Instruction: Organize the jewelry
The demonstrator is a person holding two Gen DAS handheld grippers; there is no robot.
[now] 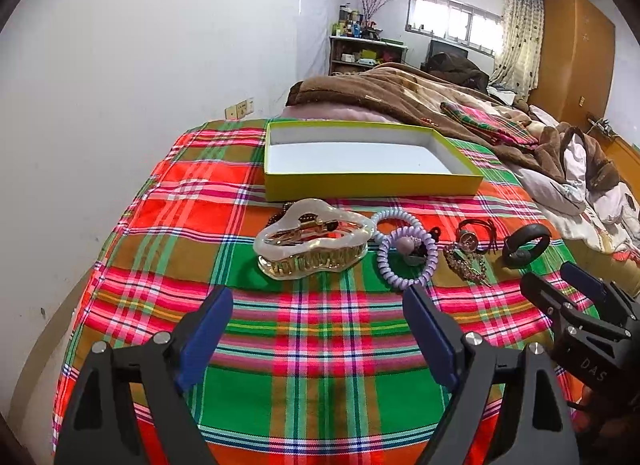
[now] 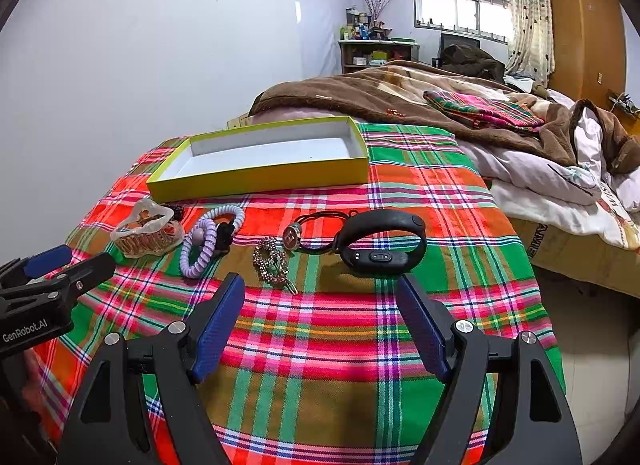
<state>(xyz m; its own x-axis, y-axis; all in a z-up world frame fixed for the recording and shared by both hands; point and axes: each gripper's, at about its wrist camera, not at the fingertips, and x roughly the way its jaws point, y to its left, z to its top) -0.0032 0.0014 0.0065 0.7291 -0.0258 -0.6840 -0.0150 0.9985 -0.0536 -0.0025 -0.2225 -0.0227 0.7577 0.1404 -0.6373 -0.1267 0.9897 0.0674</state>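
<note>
An empty yellow box with a white inside lies on the plaid cloth. In front of it lie a pearly claw hair clip, purple spiral hair ties, a rhinestone clip, a black cord with a round charm and a black wristband. My left gripper is open, just short of the claw clip and hair ties. My right gripper is open, just short of the wristband and rhinestone clip. Both are empty.
The plaid cloth covers the near end of a bed by a white wall on the left. Brown blankets and white bedding are piled behind and right of the box. The bed's right edge drops to the floor.
</note>
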